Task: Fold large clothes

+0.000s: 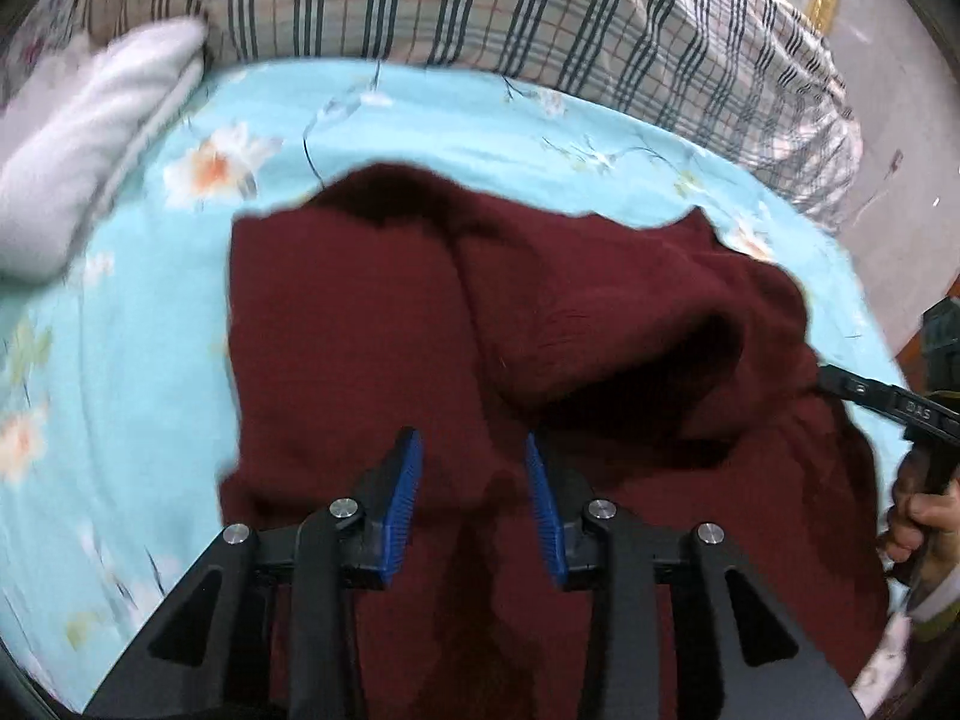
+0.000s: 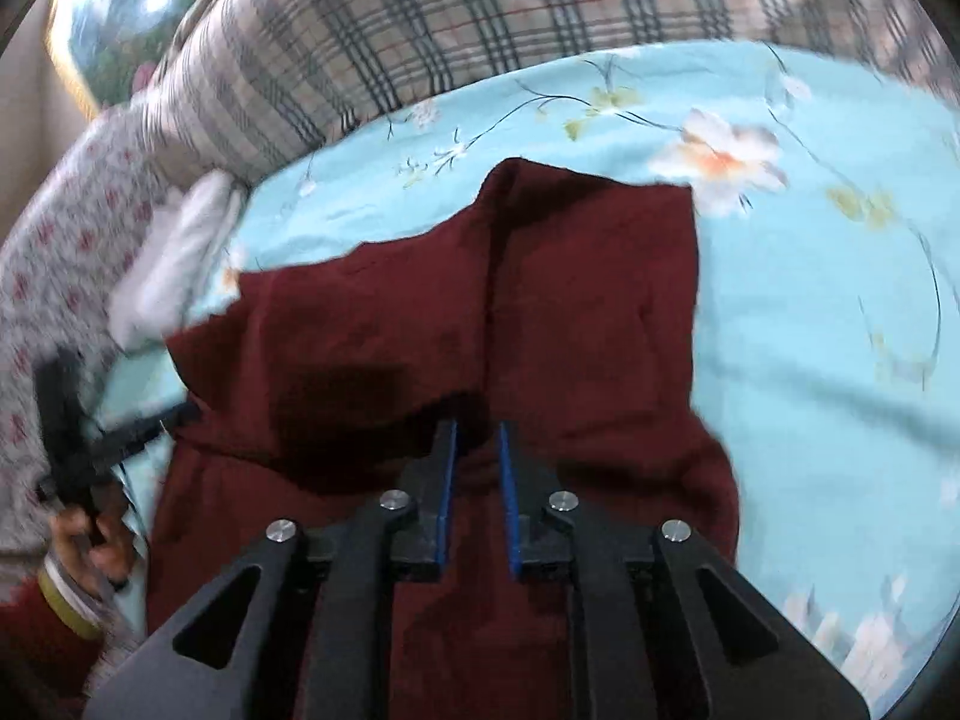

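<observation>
A dark red garment (image 1: 360,312) lies partly folded on the light blue floral bedsheet (image 1: 150,330), with a raised fold on its right side. My left gripper (image 1: 474,450) hovers over its near part, blue pads apart and nothing pinched between them. My right gripper (image 2: 478,429) stands over the same garment (image 2: 588,300) with a narrow gap between its pads, and I see no cloth caught in it. In the left wrist view, the right gripper's tip (image 1: 840,381) touches the garment's right edge. In the right wrist view, the left gripper (image 2: 150,420) is a blurred shape at the garment's left edge.
A plaid quilt (image 1: 480,0) is heaped along the far side of the bed. A white folded cloth (image 1: 90,138) lies at the far left beside it. A person's hand (image 1: 924,516) grips the right tool's handle. The bare blue sheet (image 2: 810,330) stretches right of the garment.
</observation>
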A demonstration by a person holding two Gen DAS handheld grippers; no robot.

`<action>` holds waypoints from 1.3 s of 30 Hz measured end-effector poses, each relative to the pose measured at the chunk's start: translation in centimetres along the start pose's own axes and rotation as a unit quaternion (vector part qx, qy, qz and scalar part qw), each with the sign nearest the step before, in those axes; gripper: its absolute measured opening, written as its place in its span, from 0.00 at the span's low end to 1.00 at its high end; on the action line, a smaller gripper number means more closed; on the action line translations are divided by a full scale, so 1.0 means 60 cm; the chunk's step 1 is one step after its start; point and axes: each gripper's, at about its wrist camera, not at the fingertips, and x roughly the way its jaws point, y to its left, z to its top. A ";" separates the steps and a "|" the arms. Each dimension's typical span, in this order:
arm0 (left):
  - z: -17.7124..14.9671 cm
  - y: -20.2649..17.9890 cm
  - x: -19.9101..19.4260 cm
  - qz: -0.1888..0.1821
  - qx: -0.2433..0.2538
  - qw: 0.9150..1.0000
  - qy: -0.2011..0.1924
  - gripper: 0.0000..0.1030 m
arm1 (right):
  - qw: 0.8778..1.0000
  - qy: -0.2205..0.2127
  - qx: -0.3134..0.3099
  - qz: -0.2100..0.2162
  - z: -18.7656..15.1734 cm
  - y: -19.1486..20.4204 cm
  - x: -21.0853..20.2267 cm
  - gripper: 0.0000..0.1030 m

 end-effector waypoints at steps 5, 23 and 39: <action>-0.016 0.009 0.006 -0.114 -0.084 0.989 0.030 0.42 | 0.992 -0.009 0.075 0.097 -0.023 0.014 0.017 0.61; 0.008 0.007 0.052 -0.245 -0.185 0.949 0.071 0.73 | 0.989 -0.039 0.129 0.069 0.000 -0.020 0.018 0.60; 0.032 0.027 0.045 -0.112 -0.093 0.989 0.029 0.04 | 0.994 0.066 0.082 0.032 0.007 -0.002 0.118 0.08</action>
